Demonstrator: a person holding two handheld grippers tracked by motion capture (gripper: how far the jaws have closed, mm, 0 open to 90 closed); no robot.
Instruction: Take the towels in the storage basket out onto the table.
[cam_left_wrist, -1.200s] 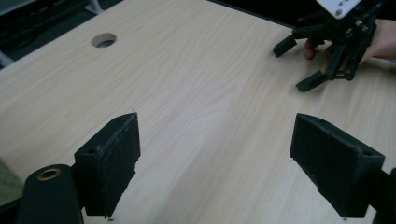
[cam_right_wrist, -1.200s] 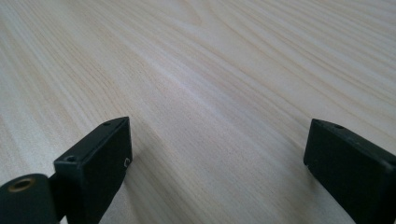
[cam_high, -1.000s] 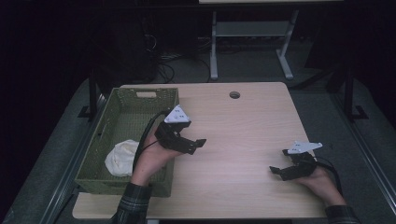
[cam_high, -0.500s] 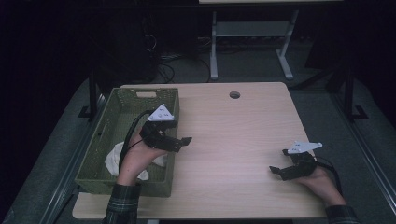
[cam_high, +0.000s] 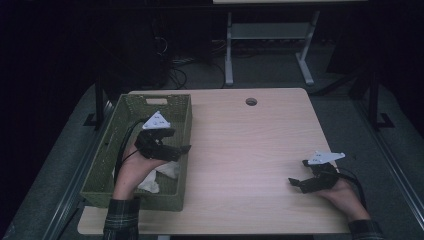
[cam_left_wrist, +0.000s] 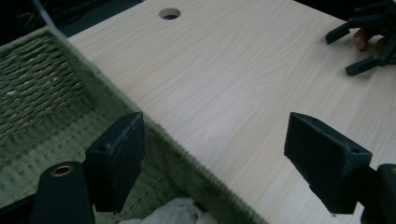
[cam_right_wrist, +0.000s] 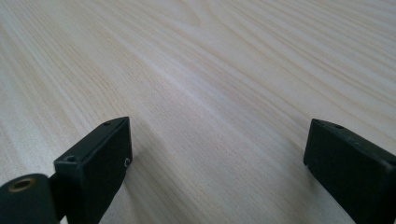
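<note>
Overhead, left gripper (cam_high: 181, 150) above basket (cam_high: 131, 107)

No words, labels, brands, numbers or signs are legible in any view; nothing carries readable print.

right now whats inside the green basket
A crumpled white cloth lies at the near end of the green basket. The left gripper, jaws open, hangs above its right wall. The hand covers part of the cloth and floor; the far end looks bare.
</note>
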